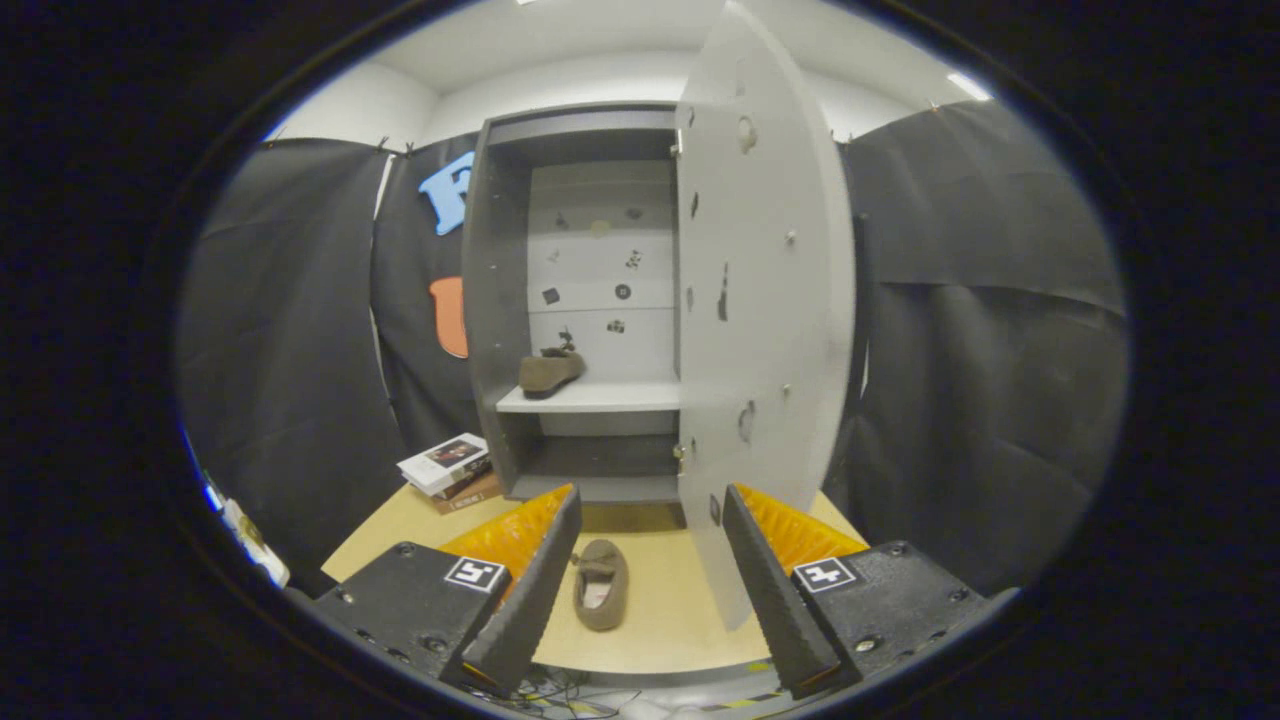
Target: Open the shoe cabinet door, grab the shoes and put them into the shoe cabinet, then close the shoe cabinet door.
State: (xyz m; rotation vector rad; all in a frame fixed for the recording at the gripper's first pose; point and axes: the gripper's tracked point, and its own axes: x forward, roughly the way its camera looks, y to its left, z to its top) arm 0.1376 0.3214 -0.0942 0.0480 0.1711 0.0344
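On the tan table (690,610) stands the shoe cabinet (500,300), door (765,300) open, one brown shoe (548,371) inside. Another shoe (600,584) lies before it, between the wide-apart, empty gripper (650,515) fingers.

The cabinet mouth is left open by the swung-out door (765,300), which juts over the table (670,620) at centre right. Half the white shelf (600,397) is occupied by a brown shoe (549,370). A second shoe (600,585) is seen lying between the spread fingers (535,575), with books (448,468) stacked lower left.

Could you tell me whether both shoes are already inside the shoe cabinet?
No, one shoe sits on the cabinet shelf, the other shoe lies on the table between the open tool fingers.
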